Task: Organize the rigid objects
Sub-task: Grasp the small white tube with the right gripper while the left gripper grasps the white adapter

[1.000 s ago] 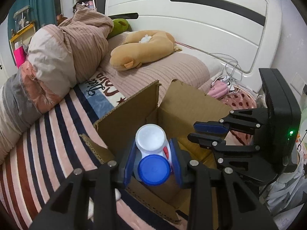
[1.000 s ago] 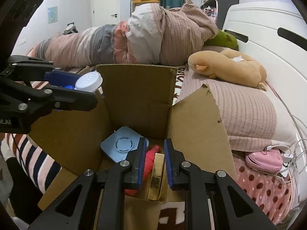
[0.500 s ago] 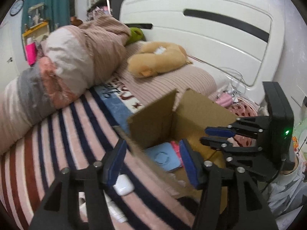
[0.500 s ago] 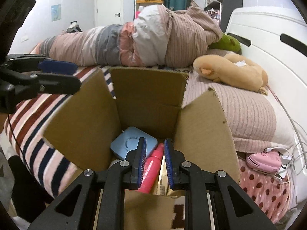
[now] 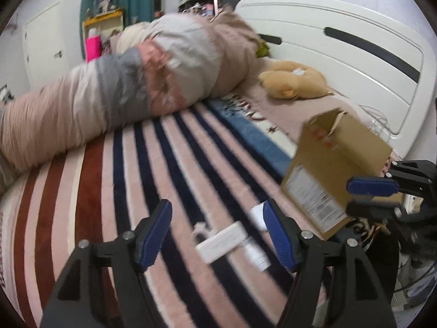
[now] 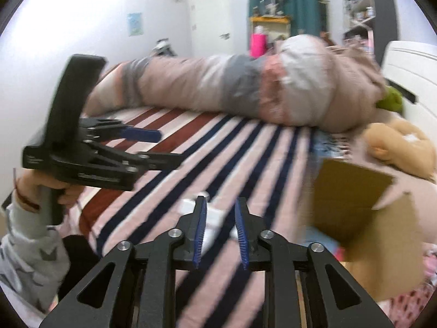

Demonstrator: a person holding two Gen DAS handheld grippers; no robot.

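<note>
My left gripper (image 5: pixel 217 220) is open and empty above the striped bedspread (image 5: pixel 169 164). Just beyond its fingers lie a flat white box (image 5: pixel 222 242), a small white tube (image 5: pixel 255 254) and a white case (image 5: pixel 258 216). The cardboard box (image 5: pixel 336 164) stands to the right. My right gripper (image 6: pixel 220 220) is partly open and empty, over the same white items (image 6: pixel 211 218), which are blurred. The cardboard box (image 6: pixel 360 218) is at its right. The left gripper also shows in the right wrist view (image 6: pixel 144 142), open.
A rolled quilt (image 5: pixel 131 79) lies across the far side of the bed. A tan plush pillow (image 5: pixel 295 83) rests near the white headboard (image 5: pixel 355 46). Cables (image 5: pixel 379 121) lie by the headboard behind the box.
My left gripper let the white blue-capped bottle go over the box, opened, and swung left to the bedspread. My right gripper left the box, moved left and opened slightly.
</note>
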